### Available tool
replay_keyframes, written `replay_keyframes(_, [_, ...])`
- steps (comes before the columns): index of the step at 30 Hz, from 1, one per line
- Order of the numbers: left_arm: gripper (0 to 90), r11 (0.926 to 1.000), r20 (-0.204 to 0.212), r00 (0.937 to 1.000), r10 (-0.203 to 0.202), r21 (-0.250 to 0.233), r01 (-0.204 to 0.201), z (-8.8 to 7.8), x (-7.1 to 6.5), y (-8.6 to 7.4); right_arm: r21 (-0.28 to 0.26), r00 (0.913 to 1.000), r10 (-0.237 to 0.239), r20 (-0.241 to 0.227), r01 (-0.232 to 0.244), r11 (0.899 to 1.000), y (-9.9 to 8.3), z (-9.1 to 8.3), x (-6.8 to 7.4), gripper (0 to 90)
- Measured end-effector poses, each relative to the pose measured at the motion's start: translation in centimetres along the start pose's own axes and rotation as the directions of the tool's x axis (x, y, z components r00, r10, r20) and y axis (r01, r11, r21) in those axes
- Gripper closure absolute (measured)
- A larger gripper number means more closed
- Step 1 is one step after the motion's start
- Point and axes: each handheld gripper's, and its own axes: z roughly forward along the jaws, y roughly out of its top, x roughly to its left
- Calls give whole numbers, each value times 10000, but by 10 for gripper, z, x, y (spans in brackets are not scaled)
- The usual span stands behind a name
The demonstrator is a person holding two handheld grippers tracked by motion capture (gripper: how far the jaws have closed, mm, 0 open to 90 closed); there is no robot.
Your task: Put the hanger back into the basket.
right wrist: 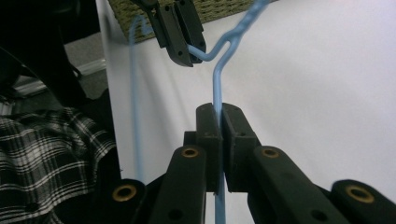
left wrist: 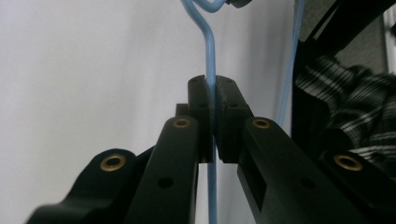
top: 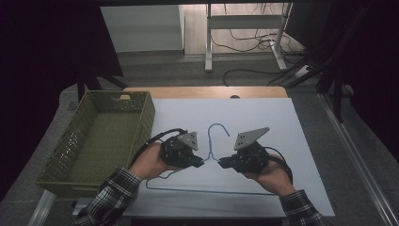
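Observation:
A light blue wire hanger [top: 207,190] lies flat on the white table top [top: 268,122], its hook [top: 219,125] pointing away from me. My left gripper [top: 203,163] is shut on the hanger's left shoulder wire just beside the neck. In the left gripper view the pads [left wrist: 201,93] pinch the blue wire [left wrist: 209,44] between them. My right gripper [top: 221,163] is shut on the right shoulder wire, facing the left one. Its own view shows the wire [right wrist: 217,81] clamped at the right gripper's tips [right wrist: 220,119], with the left gripper [right wrist: 184,53] holding the wire farther off.
An olive-green woven basket [top: 147,117] stands at the table's left side, close to my left forearm in its plaid sleeve [top: 113,193]. A wooden strip [top: 207,92] edges the table's far side. Desk legs and cables lie on the floor beyond.

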Motion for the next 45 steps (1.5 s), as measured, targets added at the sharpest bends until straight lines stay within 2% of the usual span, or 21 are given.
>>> replay_keyframes(1, [873,10000,0,10000,0,0,0,0,0,0,0,10000,0,0,0,10000,0,0,0,859])
replay_keyframes(3, [873,9986,336,9982,-504,-148,510,1,2,-1,-51,9999,-124,85,125,9999,-1,-1,-1,856])
replay_keyframes(5, [874,9981,279,9982,-528,-293,537,0,2,-1,-43,9995,-186,253,188,9998,-1,-1,0,845])
replay_keyframes(6, [875,9975,496,9968,-633,-291,648,0,2,0,-80,9991,-181,372,184,9998,-1,-2,0,825])
replay_keyframes(12, [875,9944,386,9951,-905,-522,924,-6,5,2,-547,9960,-73,888,122,9984,-1,-12,0,700])
replay_keyframes(17, [875,9866,199,9901,-1386,-842,1398,-14,10,1,-900,9913,10,1317,110,9959,-1,-23,2,618])
replay_keyframes(22, [875,9702,-170,9736,-2274,-900,2250,-22,18,-4,-1482,9853,251,1688,2,9890,-1,-41,6,474])
replay_keyframes(26, [875,9609,-439,9645,-2605,-1090,2545,-29,23,-7,-1590,9824,486,1805,-196,9871,-5,-48,5,350])
replay_keyframes(27, [875,9542,-387,9585,-2825,-1141,2766,-31,24,-8,-1590,9824,486,1805,-196,9871,-5,-48,5,350])
replay_keyframes(28, [875,9464,-581,9502,-3062,-1266,2972,-35,27,-10,-1615,9806,638,1854,-336,9863,-9,-49,3,274])
replay_keyframes(30, [875,9438,-550,9477,-3144,-1256,3058,-38,29,-11,-1608,9771,791,1973,-474,9858,-13,-48,3,219])
replay_keyframes(31, [875,9371,-655,9406,-3332,-1330,3228,-42,32,-13,-1610,9764,874,1974,-557,9854,-15,-48,2,205])
replay_keyframes(33, [875,9387,-783,9406,-3304,-1314,3188,-46,34,-15,-1585,9764,930,1950,-622,9854,-16,-47,2,189])
replay_keyframes(34, [875,9291,-828,9315,-3543,-1446,3405,-51,36,-16,-1564,9747,1030,1985,-722,9850,-21,-45,3,150])
replay_keyframes(35, [875,9262,-903,9280,-3615,-1497,3462,-56,38,-18,-1525,9748,1085,1951,-791,9851,-23,-45,3,143])
replay_keyframes(37, [875,9260,-916,9278,-3618,-1506,3462,-59,39,-19,-1483,9743,1146,1939,-864,9852,-25,-43,4,123])
replay_keyframes(38, [875,9170,-1036,9183,-3820,-1663,3627,-68,41,-21,-1460,9712,1278,2010,-993,9843,-30,-41,5,103])
replay_keyframes(41, [875,9134,-1183,9131,-3903,-1745,3678,-78,44,-24,-1487,9695,1428,1991,-1142,9823,-33,-40,5,85])
replay_keyframes(42, [874,9055,-1303,9042,-4068,-1883,3803,-88,46,-28,-1527,9672,1582,1987,-1289,9798,-37,-39,5,79])
replay_keyframes(44, [875,9033,-1352,9014,-4112,-1927,3832,-93,47,-30,-1533,9659,1649,1994,-1355,9788,-38,-39,5,77])
replay_keyframes(45, [875,8989,-1438,8962,-4196,-2034,3882,-97,47,-32,-1529,9652,1688,1999,-1395,9783,-40,-38,5,73])
